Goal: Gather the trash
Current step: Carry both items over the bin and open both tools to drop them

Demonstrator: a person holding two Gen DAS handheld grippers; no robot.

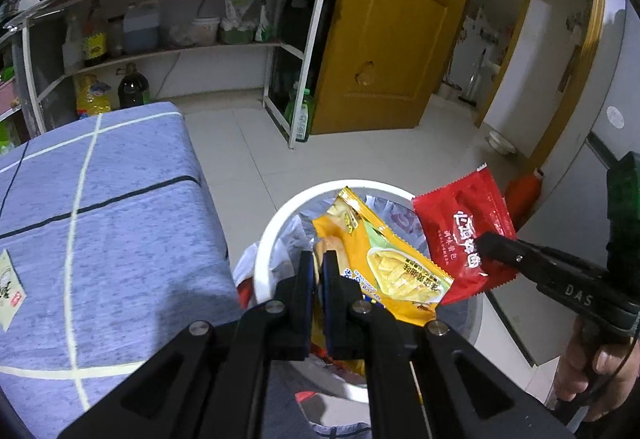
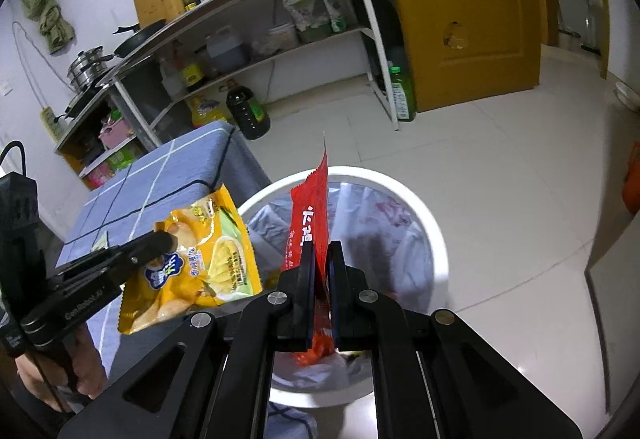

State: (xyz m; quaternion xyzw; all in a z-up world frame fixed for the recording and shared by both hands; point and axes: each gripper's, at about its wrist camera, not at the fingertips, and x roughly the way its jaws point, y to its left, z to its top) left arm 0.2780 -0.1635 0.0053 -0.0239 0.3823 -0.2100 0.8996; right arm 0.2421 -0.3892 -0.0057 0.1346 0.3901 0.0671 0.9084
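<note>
Left wrist view: left gripper [image 1: 319,271] is clamping the yellow snack packet [image 1: 384,259], right gripper [image 2: 321,263] is pinching the red wrapper [image 2: 312,215], both hanging over the white trash bin [image 2: 420,207] beside the blue-covered table [image 1: 100,207].

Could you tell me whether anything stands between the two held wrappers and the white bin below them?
Nothing visible does. The yellow wrapper in the left tool and the red wrapper in the right tool both hang over the bin, whose mouth is open.

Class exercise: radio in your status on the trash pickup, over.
Left gripper shut on yellow packet. Right gripper shut on red packet. Both held over white bin. One wrapper left on table, path clear.
</note>
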